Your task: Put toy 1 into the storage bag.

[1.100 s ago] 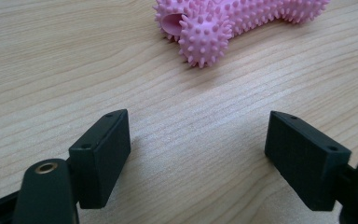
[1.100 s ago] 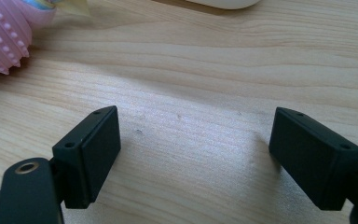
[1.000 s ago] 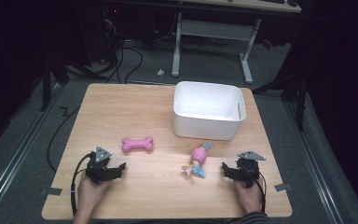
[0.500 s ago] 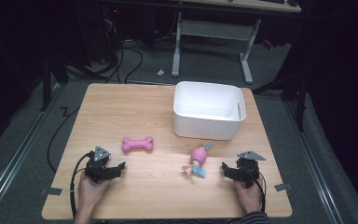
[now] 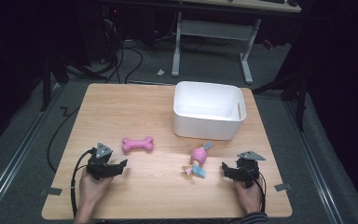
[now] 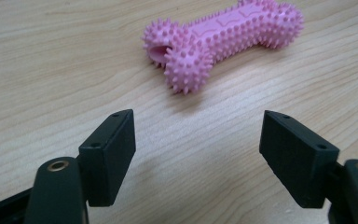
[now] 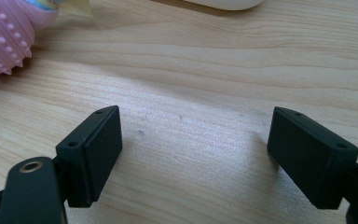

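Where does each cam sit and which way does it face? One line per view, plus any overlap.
High view: above the person's side, looking forward and down on the table; both hands, left gripper, right gripper enter at bottom.
Left gripper view: rides the left gripper, low over the wood, facing the pink bone; own open jaws show.
Right gripper view: rides the right gripper, facing the pink ball toy; own open jaws show.
Shared: bone and ball toy in high view.

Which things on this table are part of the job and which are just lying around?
In the job: pink spiky bone toy, left gripper, right gripper, pink ball toy with fabric tails, white bin.
Lying about: scrap on the floor, cables.
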A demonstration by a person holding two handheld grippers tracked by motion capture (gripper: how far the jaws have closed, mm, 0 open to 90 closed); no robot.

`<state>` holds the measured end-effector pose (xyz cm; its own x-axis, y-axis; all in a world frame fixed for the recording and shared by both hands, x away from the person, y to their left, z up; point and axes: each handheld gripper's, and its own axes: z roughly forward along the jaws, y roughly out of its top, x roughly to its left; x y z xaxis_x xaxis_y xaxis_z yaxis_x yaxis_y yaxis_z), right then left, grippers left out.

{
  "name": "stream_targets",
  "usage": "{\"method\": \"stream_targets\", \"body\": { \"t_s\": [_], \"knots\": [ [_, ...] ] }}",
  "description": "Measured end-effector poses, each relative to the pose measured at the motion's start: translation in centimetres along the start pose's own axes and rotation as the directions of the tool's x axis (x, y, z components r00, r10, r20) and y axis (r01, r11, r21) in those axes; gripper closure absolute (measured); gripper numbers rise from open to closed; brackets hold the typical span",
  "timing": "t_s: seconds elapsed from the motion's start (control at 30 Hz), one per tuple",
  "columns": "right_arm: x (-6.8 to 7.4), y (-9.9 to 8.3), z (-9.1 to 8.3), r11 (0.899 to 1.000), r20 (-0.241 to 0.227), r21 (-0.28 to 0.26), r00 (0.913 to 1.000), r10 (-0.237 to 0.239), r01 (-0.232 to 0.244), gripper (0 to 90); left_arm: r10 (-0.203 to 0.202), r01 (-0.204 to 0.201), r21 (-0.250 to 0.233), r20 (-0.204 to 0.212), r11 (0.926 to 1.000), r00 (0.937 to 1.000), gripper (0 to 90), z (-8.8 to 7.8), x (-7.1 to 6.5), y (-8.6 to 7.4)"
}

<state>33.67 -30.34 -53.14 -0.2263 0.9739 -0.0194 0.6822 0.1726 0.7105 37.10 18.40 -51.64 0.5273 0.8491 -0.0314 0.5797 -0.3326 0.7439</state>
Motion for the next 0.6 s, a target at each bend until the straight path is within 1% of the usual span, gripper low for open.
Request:
{"method": "stream_targets", "body": {
  "t_s": [0.2,0.3,0.33,0.43,0.53,0.6],
  "knots": [
    [0.0,0.0,0.0,1.0,0.0,0.001,1.0,0.002,-0.002,18.0,0.025,-0.025,0.008,-0.008,0.9996,0.9996,30.3,0.5,-0.4,1.1],
    [0.0,0.0,0.0,1.0,0.0,0.001,1.0,0.002,-0.002,18.0,0.025,-0.025,0.005,-0.009,0.9997,0.9997,33.0,0.9,-0.3,1.5],
    [0.0,0.0,0.0,1.0,0.0,0.001,1.0,0.002,-0.002,18.0,0.02,-0.02,0.011,-0.009,0.9997,0.9997,33.5,1.1,-0.3,1.6],
    [0.0,0.0,0.0,1.0,0.0,0.001,1.0,0.002,-0.002,18.0,0.029,-0.028,0.029,-0.014,0.9992,0.9995,34.7,1.8,-0.3,2.0],
    [0.0,0.0,0.0,1.0,0.0,0.001,1.0,0.002,-0.002,18.0,0.041,-0.039,0.048,-0.032,0.9981,0.9987,35.1,2.5,-0.3,2.3],
    [0.0,0.0,0.0,1.0,0.0,0.001,1.0,0.001,-0.001,18.0,0.036,-0.035,0.046,-0.03,0.9983,0.9989,35.4,2.7,-0.2,2.4]
  ]
}}
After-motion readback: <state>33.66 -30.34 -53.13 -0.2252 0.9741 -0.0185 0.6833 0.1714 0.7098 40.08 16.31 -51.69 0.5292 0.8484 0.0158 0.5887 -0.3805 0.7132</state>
